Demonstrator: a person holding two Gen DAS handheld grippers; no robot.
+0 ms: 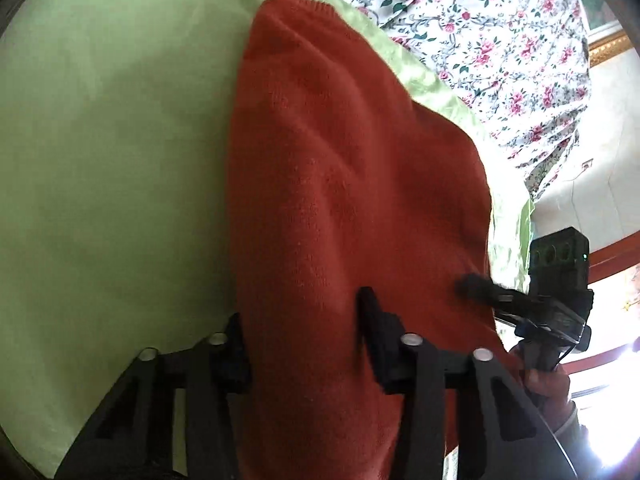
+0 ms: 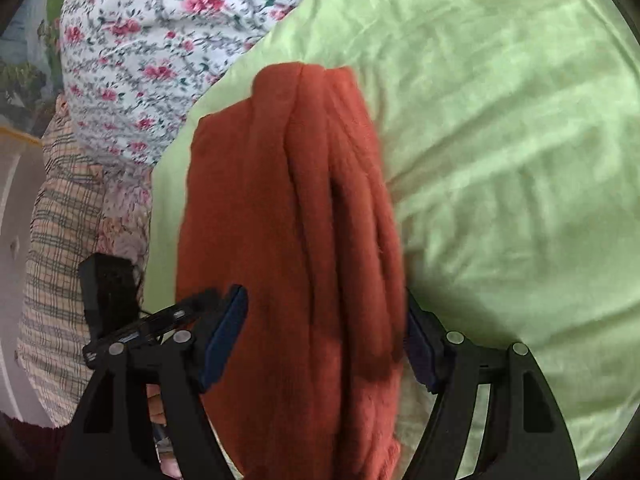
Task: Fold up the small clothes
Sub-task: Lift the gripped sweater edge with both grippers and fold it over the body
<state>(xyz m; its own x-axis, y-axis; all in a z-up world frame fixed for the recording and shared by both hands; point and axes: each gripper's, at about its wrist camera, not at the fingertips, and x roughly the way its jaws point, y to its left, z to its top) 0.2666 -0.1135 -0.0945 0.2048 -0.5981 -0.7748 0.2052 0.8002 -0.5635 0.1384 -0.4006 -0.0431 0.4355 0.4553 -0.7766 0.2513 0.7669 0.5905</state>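
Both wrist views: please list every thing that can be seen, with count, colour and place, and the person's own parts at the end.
sweater: one, rust red, bunched in folds on the sheet, running between both grippers' fingers
sheet: one, light green, under the sweater
floral cloth: one, white with pink flowers, beyond the sheet's edge
checked cloth: one, beige plaid, beside the floral cloth, right wrist view
left gripper: one, black, fingers either side of the sweater
right gripper: one, black with blue pads, straddling the sweater
hand: one, holding the right gripper's handle
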